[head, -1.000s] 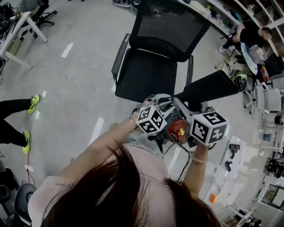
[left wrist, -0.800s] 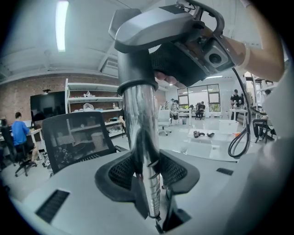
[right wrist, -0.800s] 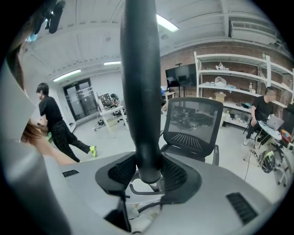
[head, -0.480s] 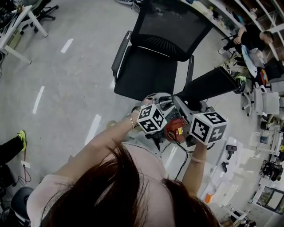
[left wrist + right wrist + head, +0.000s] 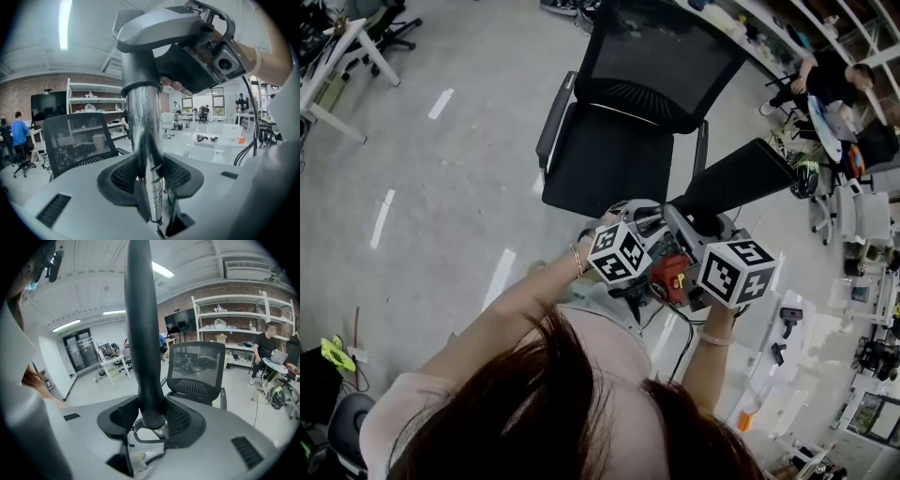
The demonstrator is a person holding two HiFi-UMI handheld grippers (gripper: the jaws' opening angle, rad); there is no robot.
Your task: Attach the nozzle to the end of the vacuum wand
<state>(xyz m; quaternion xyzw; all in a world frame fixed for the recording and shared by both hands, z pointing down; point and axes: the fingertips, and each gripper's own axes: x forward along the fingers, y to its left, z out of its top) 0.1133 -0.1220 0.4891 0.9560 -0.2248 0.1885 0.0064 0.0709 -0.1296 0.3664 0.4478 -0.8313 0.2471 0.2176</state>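
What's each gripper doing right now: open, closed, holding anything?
Left gripper: jaws closed on the shiny metal vacuum wand.
Right gripper: jaws closed on the black nozzle.

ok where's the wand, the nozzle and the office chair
wand (image 5: 144, 136): left gripper view, on the shiny metal tube, midway up
nozzle (image 5: 143, 333): right gripper view, on its black shaft
office chair (image 5: 609, 164): head view, on the seat

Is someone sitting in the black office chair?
No, the black office chair shows a bare seat and backrest with nobody on it.
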